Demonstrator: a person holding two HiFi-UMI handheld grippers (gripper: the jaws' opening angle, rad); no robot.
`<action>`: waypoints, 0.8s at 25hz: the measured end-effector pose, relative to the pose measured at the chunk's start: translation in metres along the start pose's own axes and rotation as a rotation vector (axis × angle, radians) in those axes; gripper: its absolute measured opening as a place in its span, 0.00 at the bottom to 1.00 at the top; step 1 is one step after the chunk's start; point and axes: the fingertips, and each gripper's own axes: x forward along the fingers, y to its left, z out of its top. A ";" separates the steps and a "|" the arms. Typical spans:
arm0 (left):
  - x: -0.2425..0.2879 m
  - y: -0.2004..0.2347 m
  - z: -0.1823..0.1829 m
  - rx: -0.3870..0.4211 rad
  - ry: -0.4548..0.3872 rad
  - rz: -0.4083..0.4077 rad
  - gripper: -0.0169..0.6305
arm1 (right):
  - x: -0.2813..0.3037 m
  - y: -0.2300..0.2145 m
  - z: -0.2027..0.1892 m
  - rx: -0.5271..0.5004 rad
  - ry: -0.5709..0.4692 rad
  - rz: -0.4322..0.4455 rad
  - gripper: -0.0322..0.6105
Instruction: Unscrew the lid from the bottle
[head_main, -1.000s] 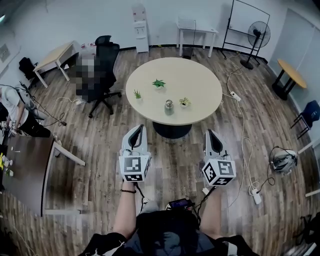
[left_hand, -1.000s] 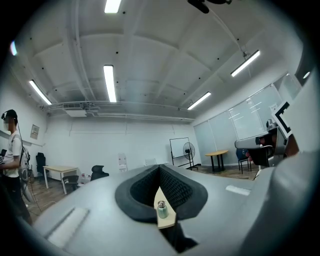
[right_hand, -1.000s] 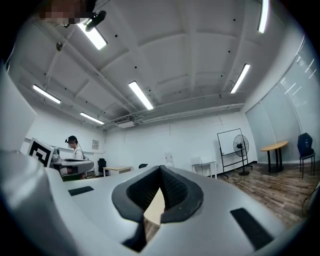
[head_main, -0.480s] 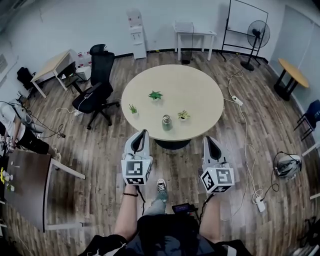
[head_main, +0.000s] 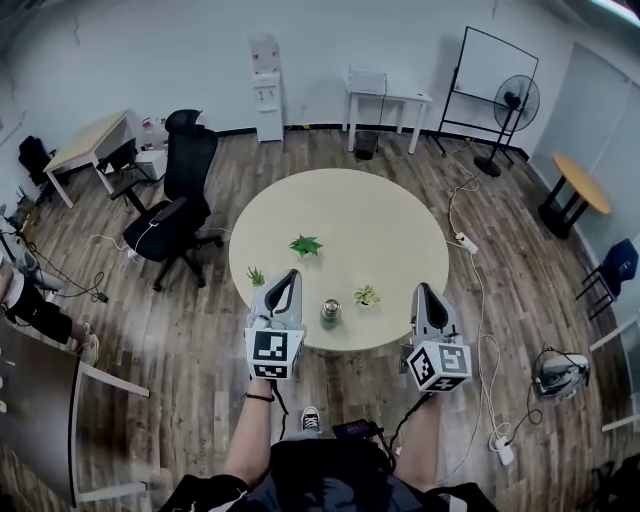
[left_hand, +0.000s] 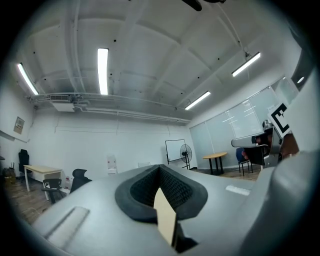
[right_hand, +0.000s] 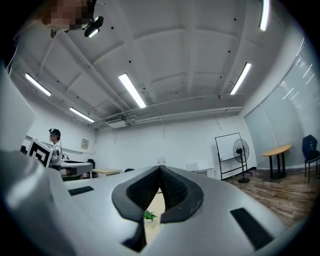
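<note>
While neither tool touches anything, the task stands at the approach step. Left tool (head_main: 288, 280): jaws pressed together, empty, held level at the near edge of the round worktop (head_main: 400, 215). Bottle (head_main: 330, 313): upright near that edge, between the two tools, lid (head_main: 330, 303) apparently on. Right tool (head_main: 427, 292): jaws likewise pressed together, empty. Next move, as judged: spread both sets of jaws, clamp the bottle body with one tool, and set the other around the lid for turning.

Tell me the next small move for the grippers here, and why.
Probably open the left gripper and ease it toward the bottle. It and the right gripper are both shut and empty, and the bottle stands untouched between them on the round table.
</note>
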 end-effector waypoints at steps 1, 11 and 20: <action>0.010 0.005 -0.001 -0.007 -0.001 0.000 0.03 | 0.010 -0.002 -0.002 -0.005 0.008 -0.001 0.06; 0.079 0.006 -0.023 -0.089 -0.008 -0.002 0.03 | 0.062 -0.047 -0.026 0.001 0.084 -0.004 0.06; 0.113 -0.016 -0.018 -0.078 -0.034 0.008 0.07 | 0.090 -0.079 -0.026 -0.012 0.101 0.048 0.06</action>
